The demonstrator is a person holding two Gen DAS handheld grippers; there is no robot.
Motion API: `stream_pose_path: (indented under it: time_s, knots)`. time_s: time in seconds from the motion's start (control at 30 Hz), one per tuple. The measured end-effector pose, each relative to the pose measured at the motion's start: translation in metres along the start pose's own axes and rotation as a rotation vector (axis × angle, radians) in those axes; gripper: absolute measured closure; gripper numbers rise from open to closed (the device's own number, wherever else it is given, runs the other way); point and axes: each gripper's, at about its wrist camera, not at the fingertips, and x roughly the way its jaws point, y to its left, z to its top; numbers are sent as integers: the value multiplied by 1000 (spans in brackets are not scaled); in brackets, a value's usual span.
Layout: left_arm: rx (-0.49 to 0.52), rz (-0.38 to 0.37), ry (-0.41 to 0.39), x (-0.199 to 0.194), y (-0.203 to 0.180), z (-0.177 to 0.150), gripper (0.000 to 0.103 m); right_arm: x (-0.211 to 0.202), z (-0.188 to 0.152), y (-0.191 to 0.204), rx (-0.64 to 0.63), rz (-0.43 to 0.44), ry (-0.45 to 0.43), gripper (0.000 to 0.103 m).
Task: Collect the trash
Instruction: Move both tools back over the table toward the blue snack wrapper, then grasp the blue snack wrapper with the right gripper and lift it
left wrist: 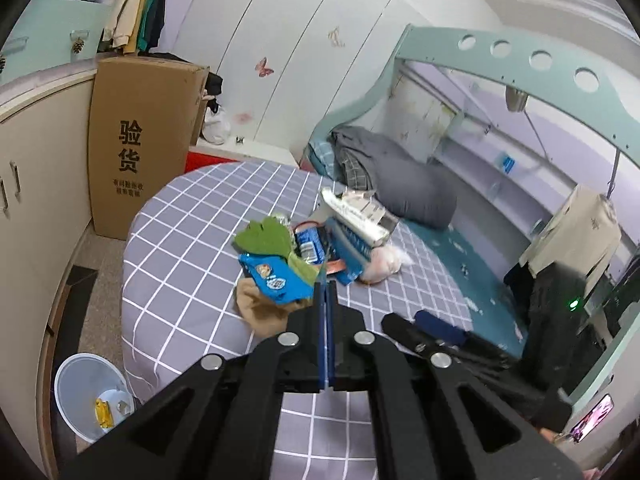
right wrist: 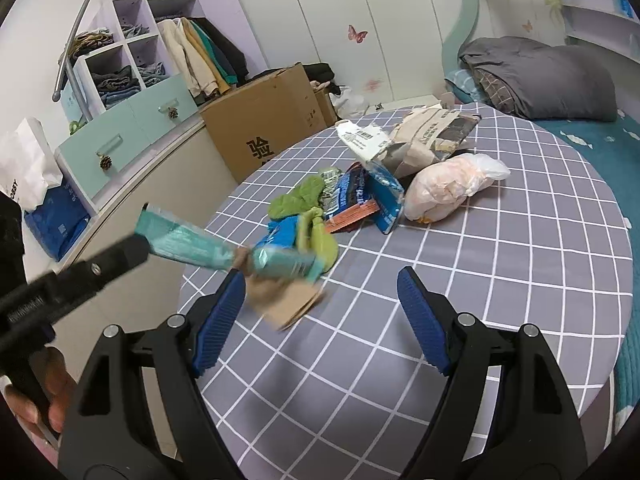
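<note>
Blurring with motion, a long teal wrapper point(right wrist: 188, 242) juts from the left gripper point(right wrist: 138, 246), whose jaws are clamped shut on its end; its long axis slants down toward the trash pile point(right wrist: 352, 196). The right gripper point(right wrist: 322, 320) gapes empty over the checked sheet point(right wrist: 500, 280), pile ahead. A white bin point(left wrist: 86, 394) sits low, left of the left gripper.

White butterfly-stickered wardrobe doors point(left wrist: 304, 60), teal bed frame point(left wrist: 520, 56), cardboard box point(left wrist: 140, 140) beside cabinet point(left wrist: 36, 168).
</note>
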Motion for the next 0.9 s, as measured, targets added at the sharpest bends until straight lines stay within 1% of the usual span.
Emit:
stream_pose_path:
  time_s: [0.27, 0.43, 0.5, 0.63, 0.73, 0.77, 0.83, 0.9]
  knots:
    - [-18, 23, -79, -37, 5, 12, 103, 4, 1, 9, -8, 25, 7, 26]
    - [-34, 49, -119, -44, 11, 24, 103, 11, 4, 15, -14, 35, 14, 26]
    - [-44, 70, -135, -47, 14, 30, 103, 14, 6, 18, -19, 36, 18, 26]
    - [-35, 153, -188, -55, 19, 42, 103, 22, 12, 25, -40, 40, 25, 26]
    - [-25, 252, -209, -55, 24, 48, 103, 33, 19, 32, -57, 51, 37, 26]
    - [-24, 272, -210, -55, 26, 50, 103, 37, 22, 35, -67, 51, 41, 27]
    - [-33, 316, -206, -52, 34, 53, 103, 47, 26, 40, -89, 56, 56, 33]
    - [-45, 341, -195, -48, 41, 55, 103, 58, 30, 44, -106, 60, 75, 48]
